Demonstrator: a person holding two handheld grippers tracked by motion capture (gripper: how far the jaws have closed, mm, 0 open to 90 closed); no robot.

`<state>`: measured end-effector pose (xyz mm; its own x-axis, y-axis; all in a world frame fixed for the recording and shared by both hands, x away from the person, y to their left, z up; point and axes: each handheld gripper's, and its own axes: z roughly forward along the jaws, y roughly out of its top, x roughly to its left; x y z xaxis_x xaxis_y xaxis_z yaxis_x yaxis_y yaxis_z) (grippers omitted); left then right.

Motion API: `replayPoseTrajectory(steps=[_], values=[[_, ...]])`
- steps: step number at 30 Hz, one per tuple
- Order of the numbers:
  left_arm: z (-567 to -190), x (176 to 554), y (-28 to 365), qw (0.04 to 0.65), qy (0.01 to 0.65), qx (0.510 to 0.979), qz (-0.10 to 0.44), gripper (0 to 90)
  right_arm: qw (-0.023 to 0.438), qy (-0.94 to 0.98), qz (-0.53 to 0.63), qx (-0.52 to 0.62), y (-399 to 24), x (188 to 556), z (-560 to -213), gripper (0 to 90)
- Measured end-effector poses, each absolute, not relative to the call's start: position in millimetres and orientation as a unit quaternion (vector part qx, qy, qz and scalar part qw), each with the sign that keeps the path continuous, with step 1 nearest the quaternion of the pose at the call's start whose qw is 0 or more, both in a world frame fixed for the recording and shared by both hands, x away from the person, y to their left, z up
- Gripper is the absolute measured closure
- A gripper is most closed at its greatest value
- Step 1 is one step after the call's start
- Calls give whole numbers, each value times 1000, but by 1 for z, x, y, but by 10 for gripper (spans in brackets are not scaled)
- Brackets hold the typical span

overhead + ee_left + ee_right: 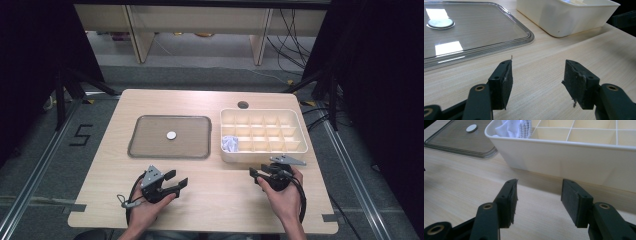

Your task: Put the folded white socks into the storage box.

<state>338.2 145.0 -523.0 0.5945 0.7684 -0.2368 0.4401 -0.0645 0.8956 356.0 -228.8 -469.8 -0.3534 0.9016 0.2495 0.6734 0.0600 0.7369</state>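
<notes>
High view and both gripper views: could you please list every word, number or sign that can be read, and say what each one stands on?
"5": a black numeral marked on the grey floor, left of the table in the high view.
The tray, the round disc on it, the divided box and both grippers bear no readable text.

Light fell from overhead on the counter [200, 200], even and bright, while the room around it stayed dark. In the left gripper view the tray [474, 37] carried white glare patches. The jaws in both gripper views were slightly soft, and the box [574, 162] cast a shadow along its base.
</notes>
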Motion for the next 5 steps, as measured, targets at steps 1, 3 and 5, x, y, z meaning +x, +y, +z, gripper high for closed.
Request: replayPoseTrajectory(steps=[1,3,5], values=[[-523,338,145,534,426,714,154,396,155,724,402,539,-231,358,-471,474],[-523,338,145,533,425,715,155,396,146,724,405,539,-230,357,-470,473],[-523,338,145,533,426,715,155,396,151,723,411,534,-229,359,-469,472]])
